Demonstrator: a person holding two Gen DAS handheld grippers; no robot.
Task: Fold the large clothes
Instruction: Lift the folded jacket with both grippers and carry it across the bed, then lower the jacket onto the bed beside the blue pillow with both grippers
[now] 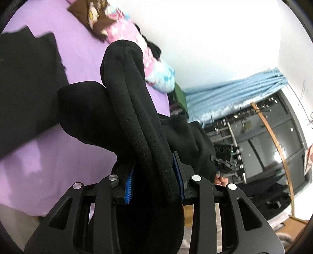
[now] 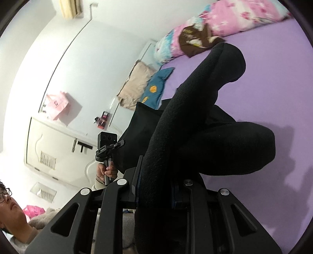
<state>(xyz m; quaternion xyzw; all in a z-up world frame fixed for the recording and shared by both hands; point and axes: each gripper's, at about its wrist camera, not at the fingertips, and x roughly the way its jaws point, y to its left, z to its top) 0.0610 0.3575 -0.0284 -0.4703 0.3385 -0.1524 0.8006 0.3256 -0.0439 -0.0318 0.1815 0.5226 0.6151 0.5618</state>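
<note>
so you've got the black fleece garment (image 1: pixel 140 125) pinched in both tools at once. left gripper (image 1: pixel 154 181) is clamped down on a thick rolled edge of it, you can see the blue pads (image 1: pixel 130 183) squeezed against the fabric on both sides. right gripper (image 2: pixel 156 187) is doing the same on another bunched edge (image 2: pixel 195 117), jaws narrowed right onto the fleece.

the garment is up in the air, hanging between the two grippers over the purple bed sheet (image 1: pixel 35 160), not lying on it. my guess is you're holding it by two points so it drapes out and you can lay it flat before the first fold, which makes sense with something this bulky.

there's another dark piece of clothing (image 1: pixel 25 86) already flat on the sheet off to the side in the left wrist view, and the pink floral quilt (image 2: pixel 234 17) is bunched along the far edge, so the middle of the bed looks like your landing spot. fleece is thick and floppy, so i'd expect it to sag between grips.
</note>
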